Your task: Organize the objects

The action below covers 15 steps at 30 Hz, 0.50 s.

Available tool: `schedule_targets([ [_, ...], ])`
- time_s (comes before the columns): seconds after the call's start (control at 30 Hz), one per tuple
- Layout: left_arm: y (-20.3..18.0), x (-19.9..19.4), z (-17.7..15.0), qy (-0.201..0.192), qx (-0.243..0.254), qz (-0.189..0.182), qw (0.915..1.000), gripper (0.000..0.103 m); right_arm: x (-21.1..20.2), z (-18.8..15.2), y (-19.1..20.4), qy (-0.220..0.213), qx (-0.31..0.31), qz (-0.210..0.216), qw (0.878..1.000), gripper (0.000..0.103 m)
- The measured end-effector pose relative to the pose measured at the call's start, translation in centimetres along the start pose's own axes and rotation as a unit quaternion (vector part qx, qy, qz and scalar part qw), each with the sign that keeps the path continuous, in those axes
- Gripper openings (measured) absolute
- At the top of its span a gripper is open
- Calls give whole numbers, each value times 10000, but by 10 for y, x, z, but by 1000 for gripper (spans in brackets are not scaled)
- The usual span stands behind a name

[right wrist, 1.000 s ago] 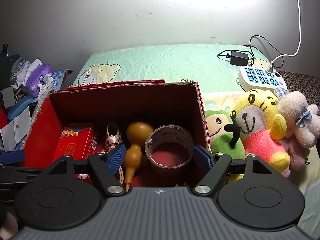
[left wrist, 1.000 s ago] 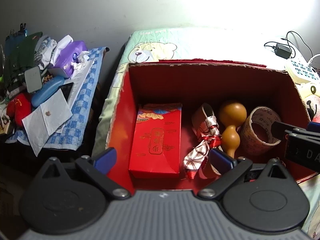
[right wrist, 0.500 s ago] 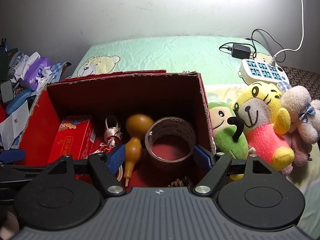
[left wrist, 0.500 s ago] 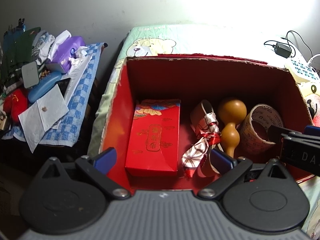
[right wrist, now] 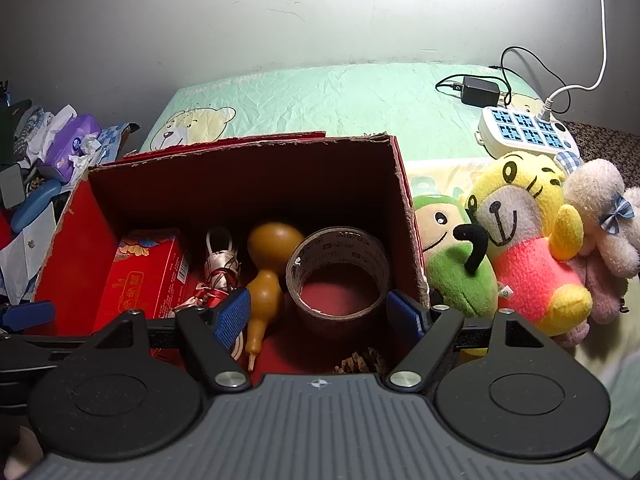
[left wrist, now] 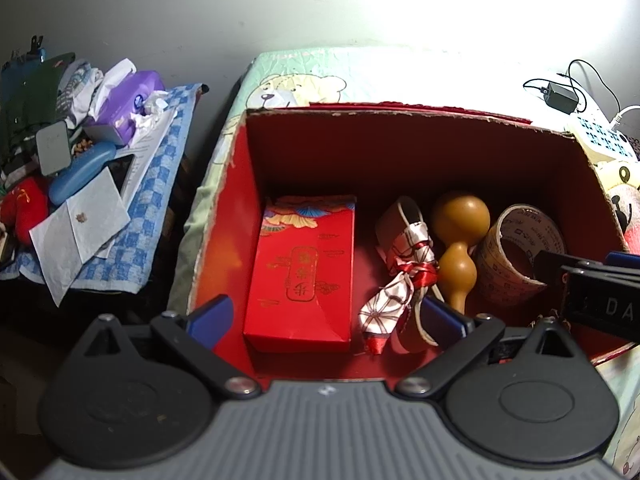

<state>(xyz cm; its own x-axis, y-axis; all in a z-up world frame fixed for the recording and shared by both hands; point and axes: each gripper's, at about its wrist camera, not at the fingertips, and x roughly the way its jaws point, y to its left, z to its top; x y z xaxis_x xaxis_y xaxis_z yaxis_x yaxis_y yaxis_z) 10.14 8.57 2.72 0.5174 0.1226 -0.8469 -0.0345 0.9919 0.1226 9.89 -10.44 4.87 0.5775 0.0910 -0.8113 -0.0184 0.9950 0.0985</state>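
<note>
An open red cardboard box (left wrist: 228, 216) (right wrist: 404, 184) sits on a green bear-print bedsheet. Inside lie a red packet (left wrist: 304, 268) (right wrist: 140, 276), a patterned cloth bundle tied with red ribbon (left wrist: 400, 276) (right wrist: 220, 268), a brown gourd (left wrist: 460, 240) (right wrist: 268, 264), a roll of brown tape (left wrist: 516, 256) (right wrist: 340, 276) and a pine cone (right wrist: 360, 362). My left gripper (left wrist: 326, 320) is open and empty above the box's near edge. My right gripper (right wrist: 320, 312) is open and empty over the tape roll; it also shows in the left wrist view (left wrist: 592, 292).
Plush toys sit right of the box: green (right wrist: 452, 268), yellow and pink (right wrist: 528, 248), white (right wrist: 604, 216). A power strip (right wrist: 528, 136) and a black adapter (right wrist: 480, 90) lie behind them. A cluttered side table with a blue checked cloth (left wrist: 156, 184) stands left.
Both grippers have drifted slightly forward and lower toward the box. Nothing in the box has moved, and both stay open.
</note>
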Motion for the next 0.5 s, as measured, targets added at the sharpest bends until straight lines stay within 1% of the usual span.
schedule_targets([
  [0.23, 0, -1, 1, -43, 11, -45, 10000, 100, 0, -1, -4, -41, 110, 110, 9999, 77],
  [0.5, -1, 0, 1, -28, 27, -33, 10000, 100, -1, -3, -2, -52, 64, 198, 9998, 76],
])
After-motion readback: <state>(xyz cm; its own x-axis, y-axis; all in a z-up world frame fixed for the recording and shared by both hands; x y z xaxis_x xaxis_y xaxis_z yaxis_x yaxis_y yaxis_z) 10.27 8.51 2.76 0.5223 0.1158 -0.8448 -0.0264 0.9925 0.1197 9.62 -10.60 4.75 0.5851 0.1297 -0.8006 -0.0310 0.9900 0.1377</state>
